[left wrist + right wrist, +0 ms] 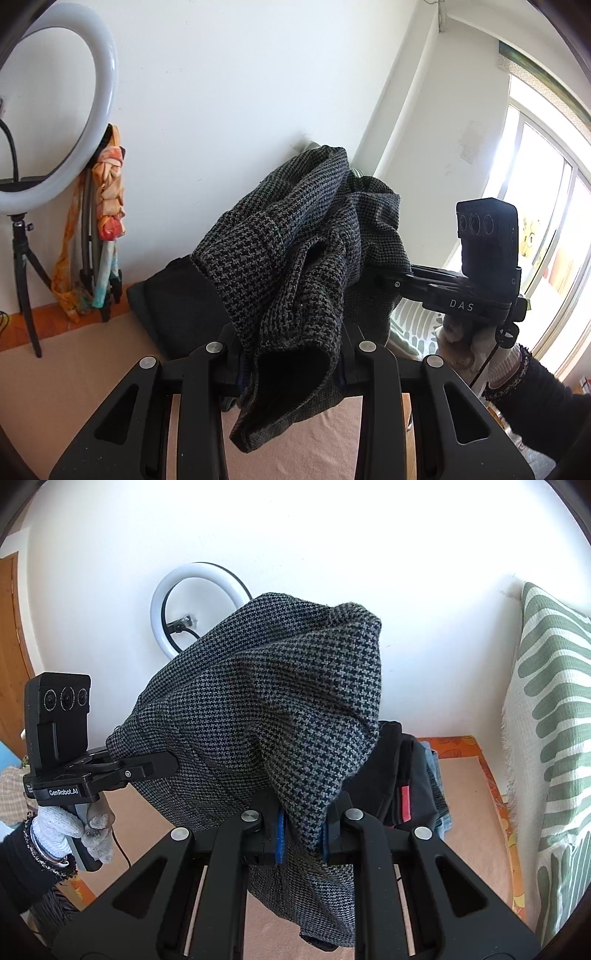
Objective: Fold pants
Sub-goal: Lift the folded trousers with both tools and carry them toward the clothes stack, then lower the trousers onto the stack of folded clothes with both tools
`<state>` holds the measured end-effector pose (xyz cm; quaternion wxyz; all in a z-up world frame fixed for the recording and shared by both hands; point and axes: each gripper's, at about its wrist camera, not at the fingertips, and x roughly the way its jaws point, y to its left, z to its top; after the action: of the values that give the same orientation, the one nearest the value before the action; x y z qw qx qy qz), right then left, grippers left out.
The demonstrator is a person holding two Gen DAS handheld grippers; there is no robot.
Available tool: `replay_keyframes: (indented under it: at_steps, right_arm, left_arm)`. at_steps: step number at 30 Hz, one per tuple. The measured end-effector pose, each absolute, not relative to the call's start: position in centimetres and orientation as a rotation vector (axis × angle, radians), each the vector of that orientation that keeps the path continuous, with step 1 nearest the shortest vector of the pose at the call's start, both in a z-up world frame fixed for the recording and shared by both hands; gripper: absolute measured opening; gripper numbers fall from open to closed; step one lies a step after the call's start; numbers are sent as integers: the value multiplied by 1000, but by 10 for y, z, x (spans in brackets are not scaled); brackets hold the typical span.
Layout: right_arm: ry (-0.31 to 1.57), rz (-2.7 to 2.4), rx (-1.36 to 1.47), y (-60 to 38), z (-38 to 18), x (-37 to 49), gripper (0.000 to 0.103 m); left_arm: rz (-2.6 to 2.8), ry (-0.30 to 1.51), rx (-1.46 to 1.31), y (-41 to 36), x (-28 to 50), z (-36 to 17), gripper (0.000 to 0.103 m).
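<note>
The pants (295, 243) are dark grey houndstooth cloth, bunched and held up in the air between both grippers. My left gripper (291, 363) is shut on a fold of the pants, which hang down over its fingers. My right gripper (303, 834) is shut on another fold of the pants (280, 709). The right gripper also shows in the left wrist view (402, 282), gripping the cloth from the right. The left gripper shows in the right wrist view (162, 764), gripping from the left.
A pink-beige surface (74, 369) lies below. A pile of dark clothes (402, 775) sits at its far end. A ring light on a tripod (55, 122) stands by the white wall. A green-patterned white cloth (546, 738) hangs on the right. A bright window (546, 221) is at the far right.
</note>
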<state>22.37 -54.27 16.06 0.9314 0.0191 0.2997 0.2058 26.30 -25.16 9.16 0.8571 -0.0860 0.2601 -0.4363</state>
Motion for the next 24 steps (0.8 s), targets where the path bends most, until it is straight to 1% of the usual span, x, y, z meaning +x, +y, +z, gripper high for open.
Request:
replay_keyframes:
  at_steps: [8, 20, 24]
  right_arm:
    - [636, 407, -19, -569, 165, 277, 15]
    - [700, 415, -21, -570, 118, 363, 15]
    - [727, 418, -38, -565, 100, 390, 15]
  left_arm:
    - [-930, 560, -188, -281, 301, 82, 31]
    - [-880, 604, -179, -293, 354, 61, 31]
    - [-843, 630, -181, -295, 373, 47, 31]
